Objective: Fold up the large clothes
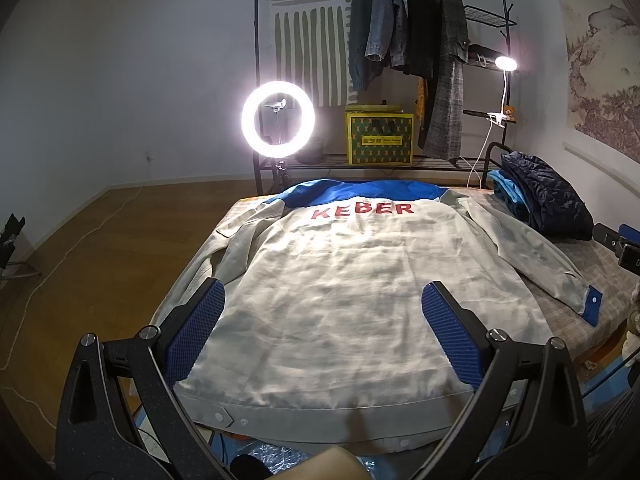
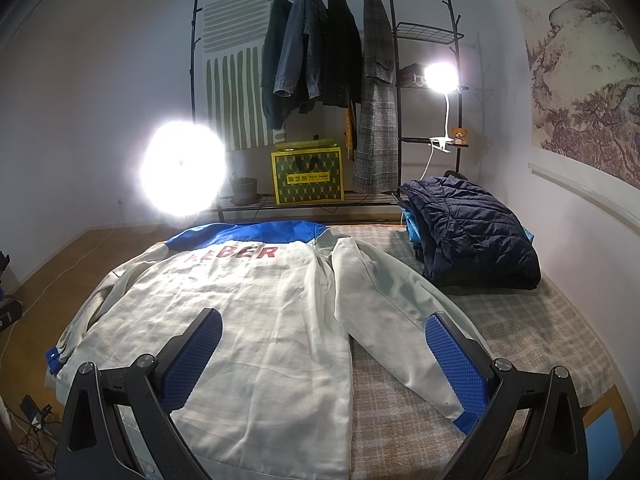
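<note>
A large pale grey jacket (image 1: 340, 288) with a blue yoke and red letters lies back side up, spread flat on the bed (image 2: 500, 344). Its right sleeve (image 2: 400, 320) runs down to a blue cuff (image 1: 592, 306); the left sleeve (image 1: 224, 248) lies along the bed's left edge. My left gripper (image 1: 324, 304) hovers open above the jacket's hem, nothing between its blue pads. My right gripper (image 2: 324, 332) is open too, above the jacket's lower right part and the sleeve. The right gripper's tip (image 1: 616, 244) shows at the right edge of the left wrist view.
A folded dark quilted jacket (image 2: 472, 232) on blue clothes sits at the bed's far right. Behind the bed stands a clothes rack (image 2: 328, 52) with hanging coats, a yellow box (image 2: 308, 176), a ring light (image 1: 278, 118) and a clip lamp (image 2: 440, 76). Wooden floor (image 1: 92, 248) with cables lies left.
</note>
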Motion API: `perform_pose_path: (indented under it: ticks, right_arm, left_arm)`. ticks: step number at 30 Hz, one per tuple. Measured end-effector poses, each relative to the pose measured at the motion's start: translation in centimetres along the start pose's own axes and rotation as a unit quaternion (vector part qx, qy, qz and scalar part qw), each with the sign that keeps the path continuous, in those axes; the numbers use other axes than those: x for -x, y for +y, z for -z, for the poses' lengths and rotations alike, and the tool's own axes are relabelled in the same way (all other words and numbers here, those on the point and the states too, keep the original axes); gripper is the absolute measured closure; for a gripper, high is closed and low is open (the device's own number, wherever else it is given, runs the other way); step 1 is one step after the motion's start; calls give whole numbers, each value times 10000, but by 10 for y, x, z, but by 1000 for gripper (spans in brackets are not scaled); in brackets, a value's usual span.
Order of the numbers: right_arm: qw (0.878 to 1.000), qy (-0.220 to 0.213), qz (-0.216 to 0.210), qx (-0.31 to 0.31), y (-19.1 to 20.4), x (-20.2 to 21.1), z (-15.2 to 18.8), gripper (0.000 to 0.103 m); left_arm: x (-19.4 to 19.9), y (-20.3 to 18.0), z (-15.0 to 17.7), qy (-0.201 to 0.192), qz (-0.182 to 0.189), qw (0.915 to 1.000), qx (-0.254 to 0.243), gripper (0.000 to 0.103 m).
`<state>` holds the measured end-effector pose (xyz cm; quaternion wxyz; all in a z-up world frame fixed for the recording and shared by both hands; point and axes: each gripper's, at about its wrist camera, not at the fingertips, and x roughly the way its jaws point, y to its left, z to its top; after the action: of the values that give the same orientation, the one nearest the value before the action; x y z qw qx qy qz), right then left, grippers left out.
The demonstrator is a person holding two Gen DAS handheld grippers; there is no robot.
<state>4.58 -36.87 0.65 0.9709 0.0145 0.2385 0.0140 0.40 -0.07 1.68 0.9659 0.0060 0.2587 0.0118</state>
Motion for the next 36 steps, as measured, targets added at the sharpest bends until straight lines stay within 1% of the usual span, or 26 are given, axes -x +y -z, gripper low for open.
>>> perform_pose_path:
  ticks: [6,13,16,18,19,21,24,25,27,28,30,32,33,35,36]
  right_arm:
    - [10000,-3,-18,1,1,0,0,0]
    - [10000,-31,-38,39,14,-3,-4,0]
    - [9999,-21,-101,7,20,-6,-6,0]
    - [9997,15,-244,-48,26,-10,-10,0]
    - [9995,31,-305,-52,28,-12,-12,0]
    - [9992,44,-388,-19,37,-17,-18,0]
    - [9987,58,-499,1,51,-25,-25,0]
    - [9986,50,-523,-17,54,-26,-26,0]
    - [9979,-45,-634,-125,62,-32,-29,0]
    - [9976,-65,-679,-150,64,-34,-30,0]
    - [9966,70,-791,-200,72,-41,-34,0]
    - [9939,310,-1028,-242,80,-48,-39,0]
    - [9919,343,-1188,-280,85,-50,-41,0]
    - [9905,282,-1322,-252,94,-54,-43,0]
    - [9902,245,-1356,-210,98,-55,-42,0]
  left_arm:
    - [-7,21,6,55,-96,9999,56,2]
    - [-11,28,12,122,-234,9996,100,2]
    - [-18,36,14,194,-447,9988,51,2]
    - [-23,47,14,203,-572,9981,69,4]
    - [-25,56,13,196,-661,9975,135,8]
    - [-31,77,10,231,-748,9962,383,11]
    - [-40,117,8,348,-680,9926,944,16]
    - [-44,129,8,401,-654,9912,1075,17]
    - [-53,151,4,514,-731,9885,1217,21]
    - [-59,164,3,585,-788,9871,1267,21]
    - [-70,185,3,723,-909,9836,1383,21]
    - [-86,211,8,958,-907,9777,1634,21]
    - [-98,227,14,1177,-850,9716,1866,21]
    - [-118,250,26,1495,-719,9603,2245,21]
    - [-128,262,34,1678,-654,9520,2474,21]
